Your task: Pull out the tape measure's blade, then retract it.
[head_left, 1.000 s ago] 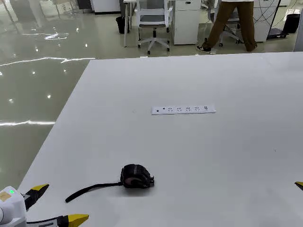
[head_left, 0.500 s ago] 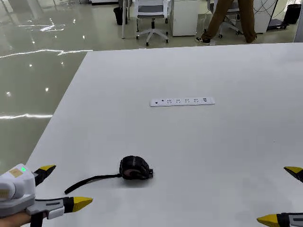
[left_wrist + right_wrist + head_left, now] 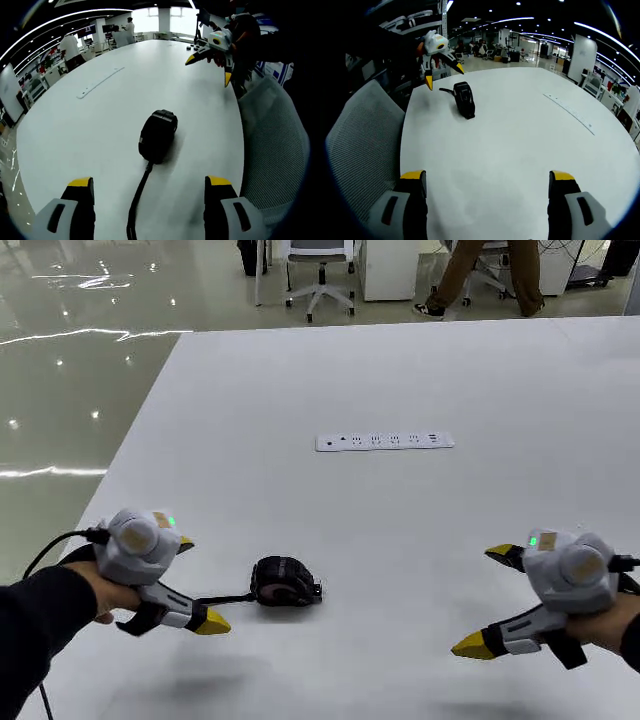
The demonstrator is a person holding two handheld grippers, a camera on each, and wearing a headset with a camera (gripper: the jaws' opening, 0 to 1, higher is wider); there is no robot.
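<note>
A black tape measure (image 3: 285, 581) lies on the white table (image 3: 400, 520) near its front left, with its black wrist strap (image 3: 222, 598) trailing left. My left gripper (image 3: 200, 583) hovers open just left of it, its yellow tips straddling the strap's end. In the left gripper view the tape measure (image 3: 158, 135) lies ahead between the open jaws of that gripper (image 3: 148, 182), and the strap (image 3: 139, 195) runs back toward me. My right gripper (image 3: 483, 599) is open and holds nothing, well to the right. In the right gripper view the tape measure (image 3: 464, 100) lies far ahead of that gripper (image 3: 487, 175).
A white power strip (image 3: 384, 441) lies flat at mid-table. The table's left edge drops to a glossy floor (image 3: 60, 390). A mesh chair back (image 3: 275, 145) stands behind me. An office chair (image 3: 320, 270) and a person's legs (image 3: 480, 270) are beyond the far edge.
Both grippers have risen into the head view above the table. The left one has closed in on the strap's end. The tape measure has not moved; the camera tilted down.
</note>
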